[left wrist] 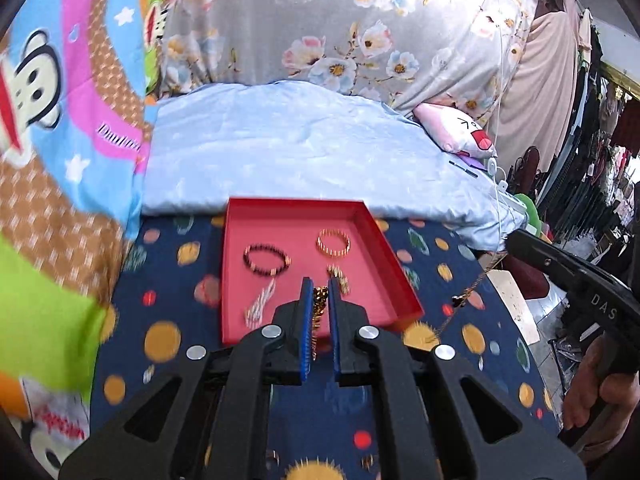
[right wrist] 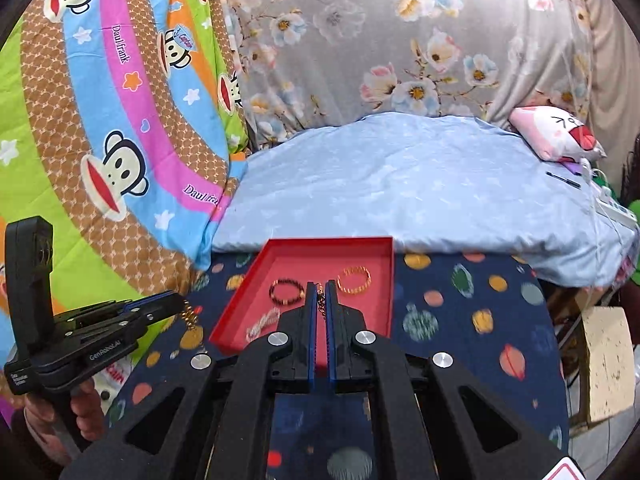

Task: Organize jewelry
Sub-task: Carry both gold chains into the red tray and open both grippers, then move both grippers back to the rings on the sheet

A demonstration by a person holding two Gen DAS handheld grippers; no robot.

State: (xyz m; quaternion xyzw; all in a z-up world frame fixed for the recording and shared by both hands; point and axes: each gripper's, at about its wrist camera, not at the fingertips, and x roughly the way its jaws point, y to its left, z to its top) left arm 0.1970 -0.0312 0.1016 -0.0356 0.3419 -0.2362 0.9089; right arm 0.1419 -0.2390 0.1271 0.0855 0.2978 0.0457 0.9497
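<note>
A red tray (left wrist: pixel 384 240) (right wrist: pixel 384 264) lies on the dark planet-print cloth. In it are a dark bead bracelet (left wrist: pixel 266 260) (right wrist: pixel 286 292), a gold bracelet (left wrist: pixel 333 242) (right wrist: pixel 354 279), a silver chain (left wrist: pixel 260 302) (right wrist: pixel 262 323) and a small gold piece (left wrist: pixel 339 276). My left gripper (left wrist: pixel 320 284) is shut on a chunky gold chain (left wrist: pixel 319 308) (right wrist: pixel 189 316) above the tray's near edge. My right gripper (right wrist: pixel 320 286) is shut on a thin gold chain (right wrist: pixel 320 300), which hangs at the right in the left wrist view (left wrist: pixel 472 288).
A light blue pillow (left wrist: pixel 288 152) (right wrist: pixel 400 184) lies just behind the tray. A pink plush (left wrist: pixel 460 128) (right wrist: pixel 556 132) sits at the back right. Cartoon bedding (right wrist: pixel 100 120) is on the left. The cloth's right edge drops to the floor and a pale block (right wrist: pixel 604 360).
</note>
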